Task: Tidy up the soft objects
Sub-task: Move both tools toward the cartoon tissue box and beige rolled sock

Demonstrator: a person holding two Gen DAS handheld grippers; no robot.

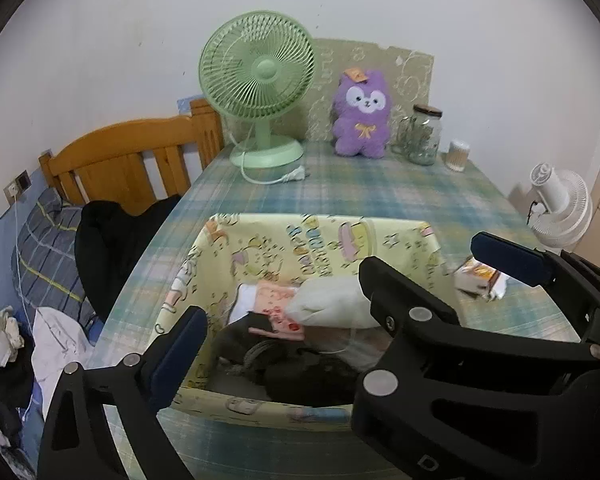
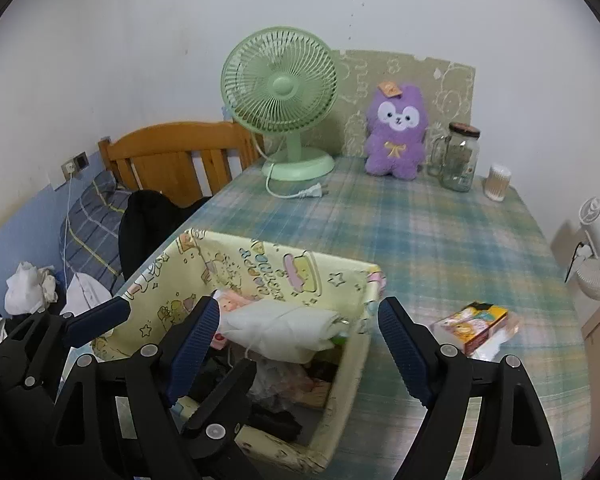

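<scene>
- Both grippers are shown above a yellow fabric bin [image 2: 260,264] that stands on a plaid tablecloth [image 2: 440,240].
- Right gripper [image 2: 300,344]: its jaws are spread wide, with nothing pressed between the blue pads [image 2: 400,352]; it is held over the bin's right half.
- Left gripper [image 1: 340,292]: its jaws are likewise spread wide and empty; one finger is seen at the bin's left wall, the other beyond the bin's right wall.
- A white cloth bundle [image 2: 284,330] is seen lying on top of the bin's contents, free of both grippers.
- A pink patterned item [image 1: 278,304] is partly covered by the bundle; dark garments [image 1: 300,372] are seen lower in the bin.
- A small printed packet [image 2: 474,326] is seen on the tablecloth, to the right of the bin and apart from it.
- At the far edge of the table a green fan [image 2: 280,92], a purple plush toy [image 2: 398,136], a glass jar [image 2: 460,158] and a cotton-swab tub [image 2: 499,182] are lined up; the fan's plug [image 2: 312,192] lies loose on the cloth.
- A bed with a wooden headboard [image 2: 172,152] is seen to the left of the table.
</scene>
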